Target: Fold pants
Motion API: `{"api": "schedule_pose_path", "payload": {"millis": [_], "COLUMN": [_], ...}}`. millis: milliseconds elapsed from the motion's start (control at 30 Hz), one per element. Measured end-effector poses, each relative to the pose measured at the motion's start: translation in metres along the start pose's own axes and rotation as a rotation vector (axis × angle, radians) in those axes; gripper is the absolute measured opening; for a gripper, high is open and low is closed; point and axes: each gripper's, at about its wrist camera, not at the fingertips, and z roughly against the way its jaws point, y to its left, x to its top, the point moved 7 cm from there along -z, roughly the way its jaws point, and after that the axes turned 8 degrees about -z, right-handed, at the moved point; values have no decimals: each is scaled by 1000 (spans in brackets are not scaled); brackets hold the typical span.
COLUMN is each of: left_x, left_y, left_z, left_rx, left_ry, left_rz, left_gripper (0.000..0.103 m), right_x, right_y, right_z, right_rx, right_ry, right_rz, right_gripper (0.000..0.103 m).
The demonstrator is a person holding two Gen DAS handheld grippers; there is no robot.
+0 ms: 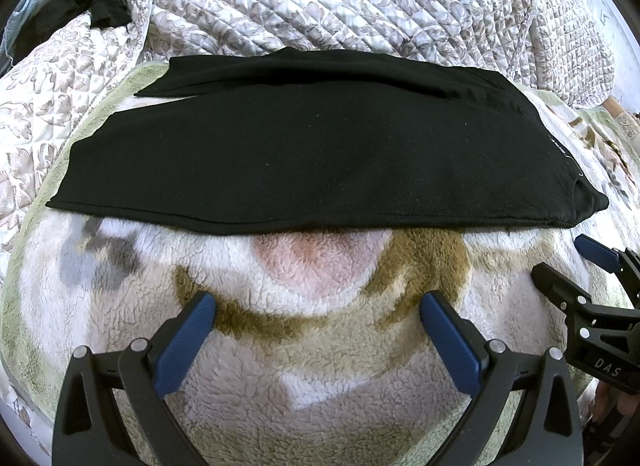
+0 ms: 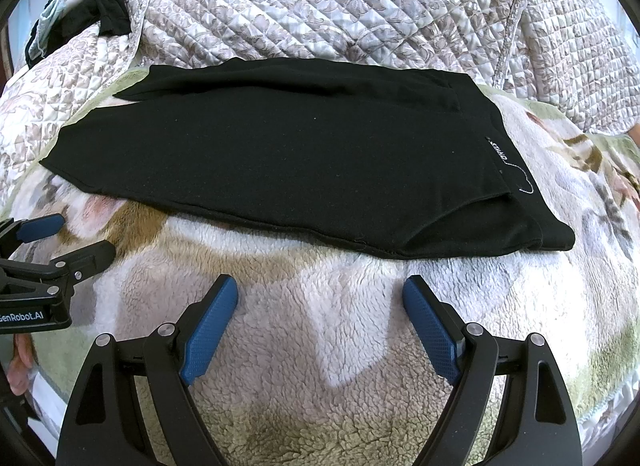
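Observation:
The black pants lie folded flat across a fleece blanket, waistband with a small label to the right. My left gripper is open and empty, hovering over the blanket just short of the pants' near edge. My right gripper is open and empty too, near the same edge, further right. The right gripper also shows at the right side of the left wrist view. The left gripper also shows at the left side of the right wrist view.
The fleece blanket with brown and pink patches covers the bed. A quilted floral bedspread is bunched up behind the pants. Dark clothes on a hanger lie at the far left.

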Motion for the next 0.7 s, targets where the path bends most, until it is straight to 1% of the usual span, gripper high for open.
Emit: {"api": "schedule_pose_path", "payload": {"millis": [700], "left_x": [0], "left_y": [0], "left_z": [0], "left_rx": [0], "left_ry": [1], "left_rz": [0], "left_gripper": [103], "right_x": [0], "right_y": [0], "right_z": [-1], "right_rx": [-1], "right_ry": [-2], "right_rz": [1], "right_gripper": [85]}}
